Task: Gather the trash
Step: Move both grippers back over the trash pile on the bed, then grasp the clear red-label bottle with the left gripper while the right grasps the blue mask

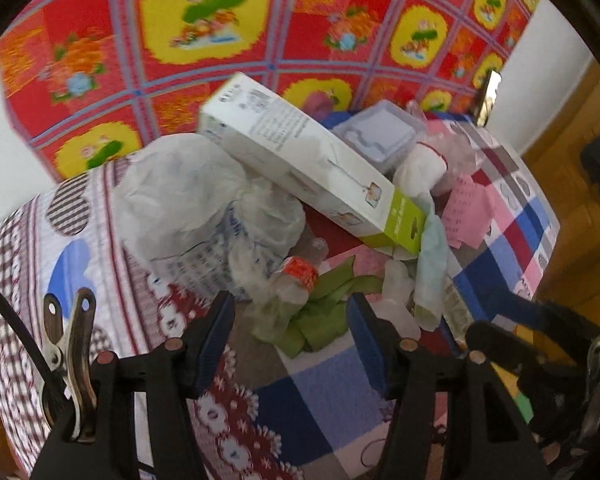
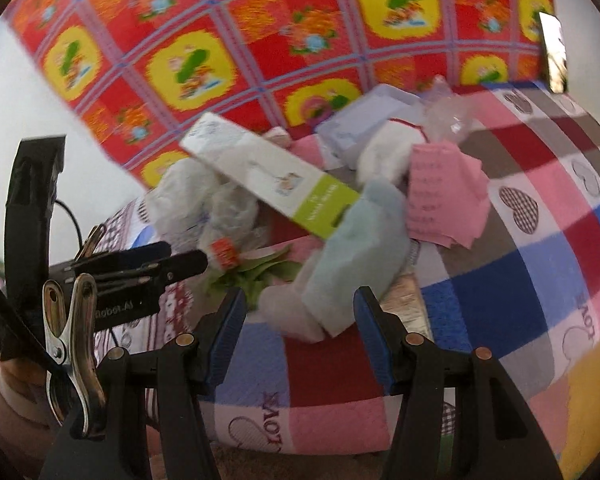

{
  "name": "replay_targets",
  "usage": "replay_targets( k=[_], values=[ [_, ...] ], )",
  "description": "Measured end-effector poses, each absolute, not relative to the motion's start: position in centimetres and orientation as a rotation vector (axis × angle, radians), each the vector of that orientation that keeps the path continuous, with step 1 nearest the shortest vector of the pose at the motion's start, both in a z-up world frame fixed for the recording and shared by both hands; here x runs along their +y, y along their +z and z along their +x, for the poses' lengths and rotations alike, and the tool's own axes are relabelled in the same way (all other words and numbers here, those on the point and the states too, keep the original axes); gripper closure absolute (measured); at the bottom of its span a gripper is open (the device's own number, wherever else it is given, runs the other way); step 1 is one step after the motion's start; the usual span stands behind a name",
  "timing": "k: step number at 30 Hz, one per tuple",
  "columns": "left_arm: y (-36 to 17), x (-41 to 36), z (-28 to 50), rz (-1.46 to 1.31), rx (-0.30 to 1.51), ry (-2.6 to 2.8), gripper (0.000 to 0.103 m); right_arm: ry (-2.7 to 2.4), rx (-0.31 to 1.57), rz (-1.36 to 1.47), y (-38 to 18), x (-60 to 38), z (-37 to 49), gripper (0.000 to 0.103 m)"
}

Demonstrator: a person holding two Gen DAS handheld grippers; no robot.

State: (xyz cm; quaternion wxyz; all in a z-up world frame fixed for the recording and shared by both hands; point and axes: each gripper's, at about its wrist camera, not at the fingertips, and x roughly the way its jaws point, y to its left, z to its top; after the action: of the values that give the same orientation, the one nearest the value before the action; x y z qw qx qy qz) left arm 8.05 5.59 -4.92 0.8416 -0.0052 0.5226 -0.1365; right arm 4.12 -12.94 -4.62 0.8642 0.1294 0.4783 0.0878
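Note:
A heap of trash lies on a patchwork-covered table (image 1: 324, 392). On it are a long white and green carton (image 1: 300, 160), a crumpled white plastic bag (image 1: 196, 200), a crushed bottle with an orange label (image 1: 300, 274), green ribbon scraps (image 1: 324, 308), a pale blue cloth (image 1: 432, 264), pink paper (image 1: 472, 208) and a clear lidded box (image 1: 376, 136). My left gripper (image 1: 290, 322) is open and empty, just short of the green scraps. My right gripper (image 2: 300, 312) is open, with the pale blue cloth (image 2: 356, 248) lying between its fingertips. The carton (image 2: 272, 176) lies beyond it.
A red and yellow flowered cloth (image 1: 204, 32) hangs behind the table. The left gripper's body (image 2: 112, 276) shows at the left of the right wrist view. A wooden floor (image 1: 580, 152) lies to the right of the table. A phone-like object (image 2: 554, 52) stands at the back right.

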Motion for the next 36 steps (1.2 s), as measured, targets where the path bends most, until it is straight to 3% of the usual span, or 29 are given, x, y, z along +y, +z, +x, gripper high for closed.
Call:
replay_targets(
  k=[6,16,28,32,36],
  values=[
    [-7.0,4.5,9.8,0.052,1.14,-0.335,0.043,0.115,1.037,0.345,-6.2,-14.1,5.3,0.045],
    [-9.7,3.5,10.5,0.098,1.185,-0.328,0.066,0.089,1.096,0.384,-8.3,-15.0,7.0,0.045],
    [-11.1,2.6,10.8,0.078,1.23,-0.286,0.067,0.106,1.097,0.399,-9.8,-14.9,7.7,0.045],
    [-10.8,2.5,10.4,0.078,1.217,-0.291,0.072,0.11,1.089,0.386,-9.9,-14.8,7.8,0.045],
    [-9.9,2.8,9.7,0.057,1.2,-0.307,0.073,0.129,1.089,0.399,-10.1,-15.0,8.0,0.059]
  ],
)
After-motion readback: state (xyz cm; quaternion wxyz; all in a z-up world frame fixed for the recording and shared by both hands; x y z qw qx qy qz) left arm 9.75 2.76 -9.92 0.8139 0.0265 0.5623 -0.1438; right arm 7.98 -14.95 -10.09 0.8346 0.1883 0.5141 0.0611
